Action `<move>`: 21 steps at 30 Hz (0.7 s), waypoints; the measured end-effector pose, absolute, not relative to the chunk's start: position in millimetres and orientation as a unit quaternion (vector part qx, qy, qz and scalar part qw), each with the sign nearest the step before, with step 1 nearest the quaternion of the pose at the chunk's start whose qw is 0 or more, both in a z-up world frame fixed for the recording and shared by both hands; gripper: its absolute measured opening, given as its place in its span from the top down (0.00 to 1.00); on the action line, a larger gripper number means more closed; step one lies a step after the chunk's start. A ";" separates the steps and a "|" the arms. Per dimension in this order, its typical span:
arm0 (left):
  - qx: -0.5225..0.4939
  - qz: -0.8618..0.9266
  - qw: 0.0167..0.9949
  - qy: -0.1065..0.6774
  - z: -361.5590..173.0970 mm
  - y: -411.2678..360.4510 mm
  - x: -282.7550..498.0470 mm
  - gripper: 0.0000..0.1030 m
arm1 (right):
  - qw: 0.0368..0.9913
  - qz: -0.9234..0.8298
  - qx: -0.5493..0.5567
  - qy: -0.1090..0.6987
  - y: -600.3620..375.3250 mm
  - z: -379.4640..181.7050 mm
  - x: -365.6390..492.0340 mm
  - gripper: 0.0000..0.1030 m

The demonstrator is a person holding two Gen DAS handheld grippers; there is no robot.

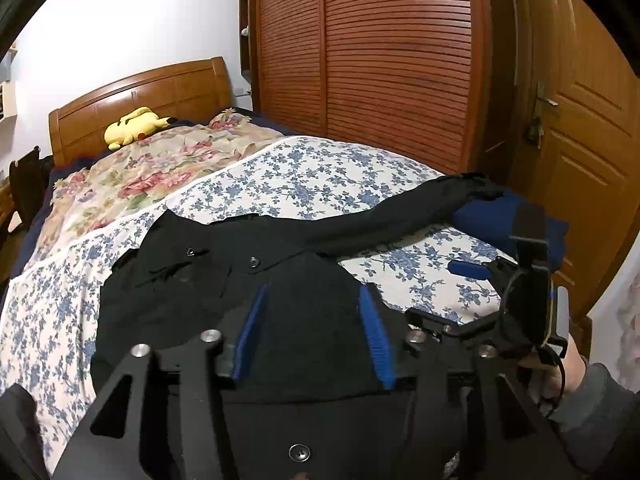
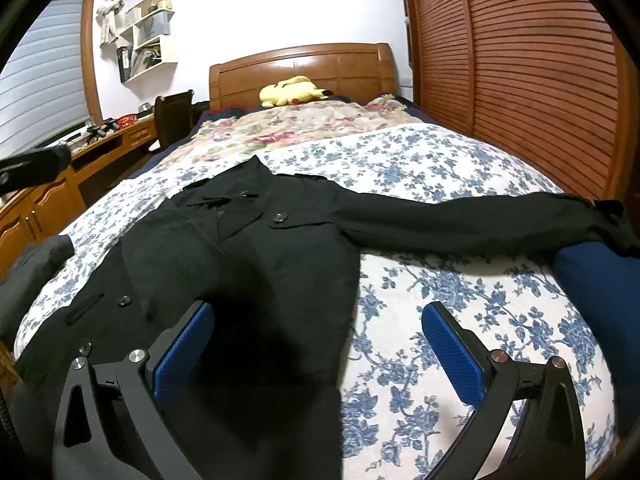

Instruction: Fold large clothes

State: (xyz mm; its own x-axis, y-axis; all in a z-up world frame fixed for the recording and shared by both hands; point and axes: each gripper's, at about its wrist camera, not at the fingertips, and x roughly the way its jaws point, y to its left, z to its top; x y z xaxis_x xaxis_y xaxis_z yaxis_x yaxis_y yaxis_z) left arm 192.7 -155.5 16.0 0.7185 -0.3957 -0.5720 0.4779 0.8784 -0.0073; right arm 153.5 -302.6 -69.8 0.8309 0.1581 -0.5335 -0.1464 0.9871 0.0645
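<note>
The bed (image 2: 460, 168) fills most of what I see, covered by a white sheet printed with blue flowers, with a pink-flowered quilt (image 2: 304, 124) farther up toward the wooden headboard (image 2: 304, 64). A slatted wooden wardrobe (image 1: 384, 52) runs along the bed's far side, with a panelled door (image 1: 580, 132) beside it.

The black coat (image 2: 248, 248) lies spread across the blue-flowered sheet, collar pointing toward the headboard and buttons showing down its front. One sleeve (image 2: 460, 220) stretches flat out toward the wardrobe side, and its cuff rests on a dark blue folded cloth (image 2: 600, 276) at the bed's edge.

My right gripper (image 2: 318, 344) hangs over the coat's lower edge with its blue pads spread wide apart; one pad sits above the black fabric, the other above bare sheet, and nothing is caught between them. In the left wrist view this same gripper shows at the right edge, held in my right hand (image 1: 560, 364).

My left gripper (image 1: 314, 340) is above the coat's body with its blue pads partly apart. Black fabric fills the space between them, but I cannot tell whether the pads touch it.

A yellow plush toy (image 2: 292, 90) lies against the headboard.
</note>
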 end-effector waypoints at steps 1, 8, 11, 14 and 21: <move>0.071 -0.234 0.925 0.290 14.4 -155.9 190.2 0.50 | 0.956 0.080 0.011 0.281 -301.3 -70.3 153.3 0.00; 0.059 -0.210 0.924 0.314 -23.6 -133.7 187.9 0.49 | 0.952 0.080 0.000 0.295 -292.2 -76.1 155.2 0.00; 0.055 -0.199 0.922 0.327 -42.4 -122.9 186.2 0.49 | 0.949 0.080 -0.003 0.306 -297.1 -79.2 158.5 0.00; 0.049 -0.185 0.922 0.337 -60.8 -108.7 182.1 0.49 | 0.944 0.084 -0.001 0.319 -296.9 -83.9 165.7 0.00; 0.030 -0.161 0.928 0.334 -83.2 -86.9 182.5 0.49 | 0.936 0.084 -0.002 0.342 -297.8 -95.9 180.8 0.00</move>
State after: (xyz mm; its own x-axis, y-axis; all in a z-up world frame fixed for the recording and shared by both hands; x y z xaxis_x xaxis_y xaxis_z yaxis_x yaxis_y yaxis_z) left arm 182.5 -86.9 -83.2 0.7254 -0.2790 -0.6292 0.3192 0.9463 -0.0517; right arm 180.8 -297.8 -95.9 0.7526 0.1552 -0.6400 -0.1577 0.9860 0.0536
